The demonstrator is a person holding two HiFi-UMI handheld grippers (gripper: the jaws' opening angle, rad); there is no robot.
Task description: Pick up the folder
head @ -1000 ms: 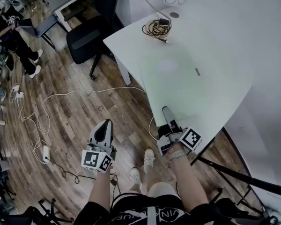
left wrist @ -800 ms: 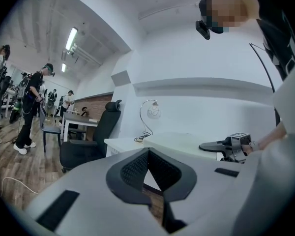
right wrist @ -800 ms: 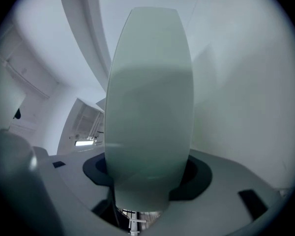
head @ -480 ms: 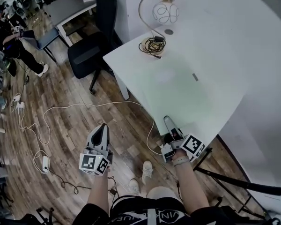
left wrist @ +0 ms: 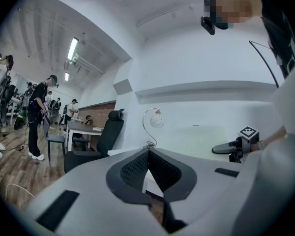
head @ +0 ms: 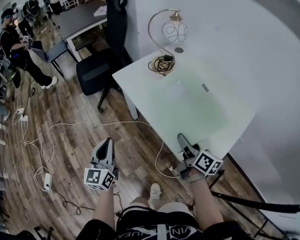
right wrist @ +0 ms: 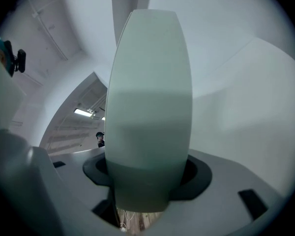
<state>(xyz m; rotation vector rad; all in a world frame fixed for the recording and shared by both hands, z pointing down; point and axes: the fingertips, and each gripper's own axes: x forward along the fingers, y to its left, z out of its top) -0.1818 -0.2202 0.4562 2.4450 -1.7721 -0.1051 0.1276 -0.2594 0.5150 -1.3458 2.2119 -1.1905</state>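
Lift step: right hand-held gripper (head: 182, 140) grasps the folder (head: 195, 104); left hand-held gripper (head: 107, 145) is clenched, empty. Next, raise it clear of the worktop (head: 132, 79).

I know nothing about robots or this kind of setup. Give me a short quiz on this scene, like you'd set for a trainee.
1. True or false: the left gripper is shut, with nothing between its jaws.
2. What is the right gripper clamped on? A) a mug B) the pale green folder C) a book
3. What lies coiled at the foot of the desk lamp on the white table?

Key: 1 true; 2 B; 3 a cable.
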